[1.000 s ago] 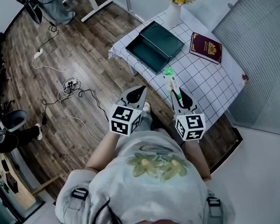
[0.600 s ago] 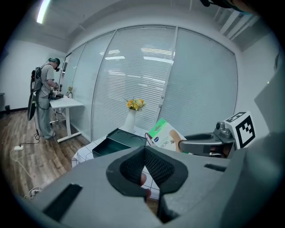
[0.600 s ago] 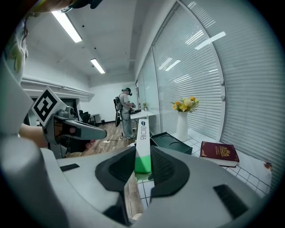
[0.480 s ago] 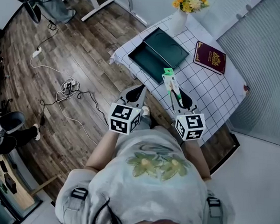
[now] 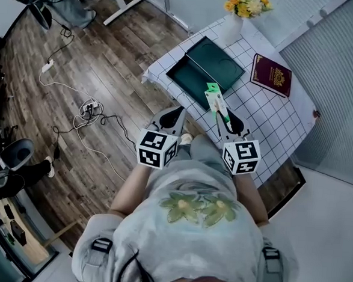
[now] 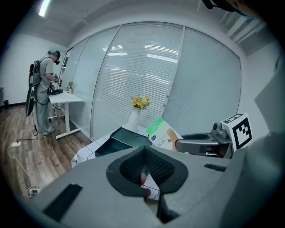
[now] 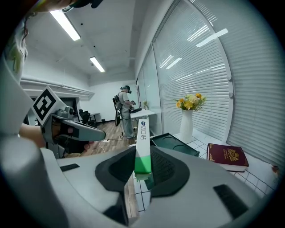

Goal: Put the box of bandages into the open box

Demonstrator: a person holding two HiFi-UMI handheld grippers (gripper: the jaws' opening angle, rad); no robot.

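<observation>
A green-and-white box of bandages [image 5: 216, 101] sticks out forward from my right gripper [image 5: 225, 118], which is shut on its lower end; it stands upright between the pads [image 7: 142, 151]. It hangs over the near edge of the checked table [image 5: 268, 117], just short of the open dark green box [image 5: 196, 78], whose lid [image 5: 223, 59] lies flat beside it. My left gripper [image 5: 178, 112] is shut and holds nothing, over the floor at the table's left corner. From the left gripper view [image 6: 144, 178] the bandage box [image 6: 162, 133] and the open box [image 6: 116, 144] lie ahead.
A dark red booklet [image 5: 271, 75] lies at the table's right, and a white vase of flowers [image 5: 231, 28] stands at the far edge. Cables and a power strip [image 5: 88, 107] trail over the wooden floor. Another person [image 7: 124, 111] stands at a desk farther off.
Both grippers have come closer to the table together. The bandage box's tip has neared the open box. The grip is unchanged.
</observation>
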